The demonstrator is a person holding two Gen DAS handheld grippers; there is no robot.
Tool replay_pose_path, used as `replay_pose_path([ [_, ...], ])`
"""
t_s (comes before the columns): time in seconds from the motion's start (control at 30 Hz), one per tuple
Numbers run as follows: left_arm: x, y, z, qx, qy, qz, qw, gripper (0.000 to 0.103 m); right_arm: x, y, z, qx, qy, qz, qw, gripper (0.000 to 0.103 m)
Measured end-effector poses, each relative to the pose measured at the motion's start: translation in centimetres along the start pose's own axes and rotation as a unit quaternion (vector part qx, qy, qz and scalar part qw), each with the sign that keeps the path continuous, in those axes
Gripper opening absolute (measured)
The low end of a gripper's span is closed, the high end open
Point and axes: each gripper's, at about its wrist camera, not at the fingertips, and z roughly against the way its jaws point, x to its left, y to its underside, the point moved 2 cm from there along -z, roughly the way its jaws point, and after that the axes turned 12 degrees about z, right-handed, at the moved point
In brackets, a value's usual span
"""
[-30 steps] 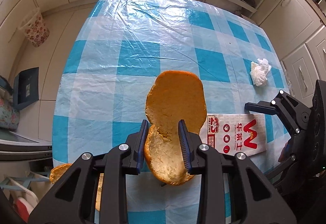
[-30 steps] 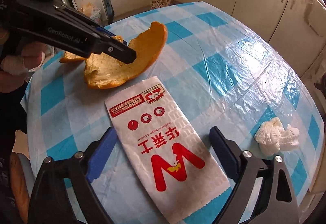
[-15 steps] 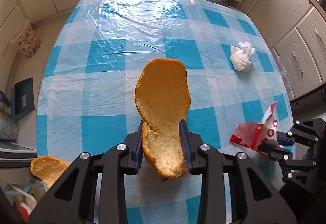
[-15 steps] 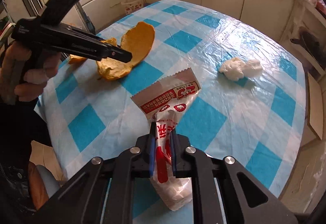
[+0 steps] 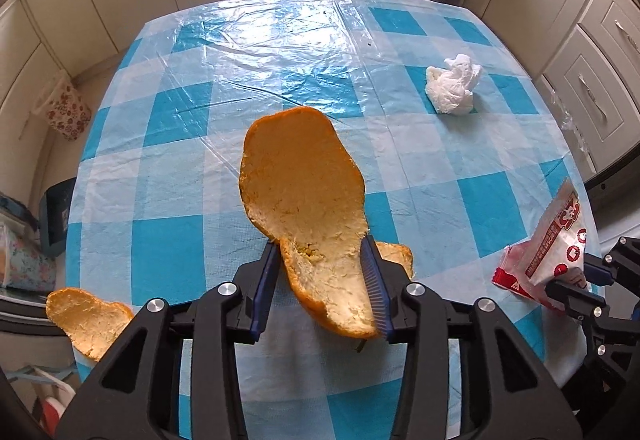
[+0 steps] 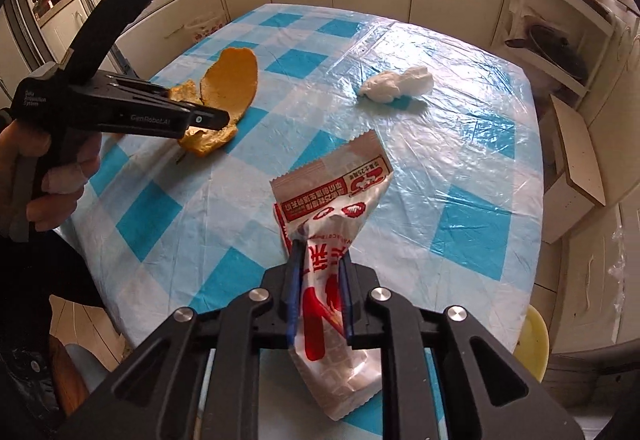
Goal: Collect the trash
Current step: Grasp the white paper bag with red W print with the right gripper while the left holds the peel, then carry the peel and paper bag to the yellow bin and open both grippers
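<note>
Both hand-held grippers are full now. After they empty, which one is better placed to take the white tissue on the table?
Probably right. The tissue lies toward the right side of the table, the side of the right hand-held gripper holding the wrapper. The left hand-held gripper, holding peel, is farther across.

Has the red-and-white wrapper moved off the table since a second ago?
Yes. The wrapper, earlier flat on the checked tablecloth, is now clamped upright in the right hand-held gripper, raised above the cloth.

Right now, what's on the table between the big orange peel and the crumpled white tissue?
Nothing. In the left wrist view, only bare checkered tablecloth lies between the orange peel in the left gripper and the tissue.
</note>
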Motion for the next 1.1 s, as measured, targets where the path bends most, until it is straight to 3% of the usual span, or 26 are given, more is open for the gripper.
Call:
replay_pose_path([
  [0.3, -1.4, -0.2, -0.2, -0.015, -0.009, -0.012, 0.9998, 0.04, 0.4, 0.3, -1.3, 0.017, 0.011, 0.018, 1.0, 0.03],
  [0.37, -1.9, -0.1, -0.2, -0.019, -0.006, -0.019, 0.9996, 0.033, 0.3, 0.3, -1.3, 0.015, 0.01, 0.017, 1.0, 0.026],
  [0.4, -2.1, -0.1, -0.1, -0.023, -0.009, -0.023, 0.9994, 0.028, 0.3, 0.3, -1.3, 0.015, 0.006, 0.015, 1.0, 0.017],
  [0.63, -3.1, 0.0, 0.7, -0.051, -0.015, -0.031, 0.9981, 0.009, 0.0, 0.2, 0.1, -0.008, 0.0, 0.004, 1.0, 0.012],
  [0.87, -4.4, 0.2, 2.9, -0.089, 0.007, -0.042, 0.9951, 0.007, -2.9, 0.6, 2.7, -0.048, -0.004, -0.06, 0.997, 0.012],
  [1.1, -7.5, 1.1, 5.5, -0.136, 0.006, -0.072, 0.988, 0.007, -5.4, 2.0, 6.0, -0.079, 0.022, -0.095, 0.992, 0.012],
])
